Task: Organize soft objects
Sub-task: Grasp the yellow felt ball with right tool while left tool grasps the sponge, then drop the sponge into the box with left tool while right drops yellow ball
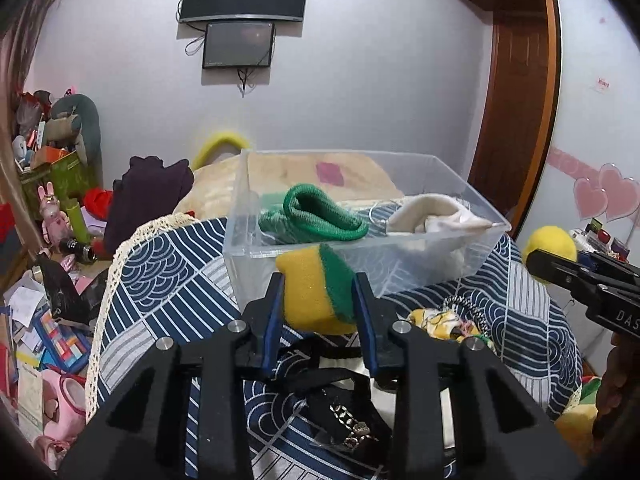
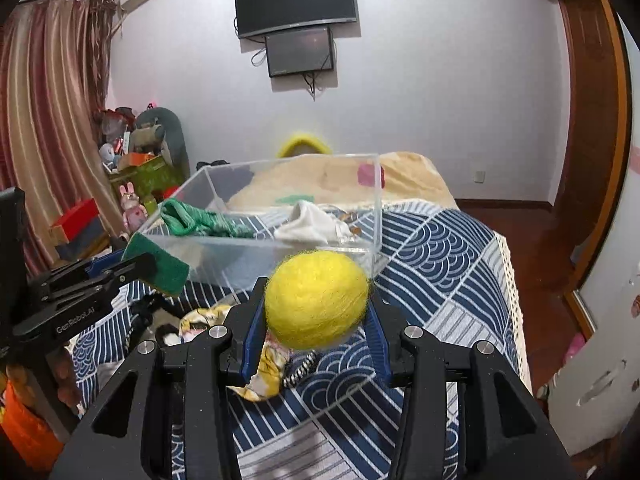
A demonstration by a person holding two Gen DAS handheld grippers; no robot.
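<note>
My left gripper [image 1: 318, 292] is shut on a yellow and green sponge [image 1: 316, 288], held just in front of the clear plastic box [image 1: 360, 256]. The sponge also shows in the right wrist view [image 2: 160, 264]. My right gripper [image 2: 316, 300] is shut on a fuzzy yellow ball [image 2: 316, 300], held before the box's [image 2: 256, 252] near wall. The ball also shows in the left wrist view [image 1: 548, 244]. Inside the box lie a green knit cloth [image 1: 320, 212] and a white cloth [image 1: 432, 212].
The box stands on a blue patterned bedspread [image 2: 432, 256]. A yellow printed fabric piece [image 2: 264, 364], a black strap with a chain [image 1: 344, 416] and a striped cord lie on it near the grippers. Clutter fills the floor at left [image 1: 48, 320]. A wooden door [image 1: 516, 120] stands at right.
</note>
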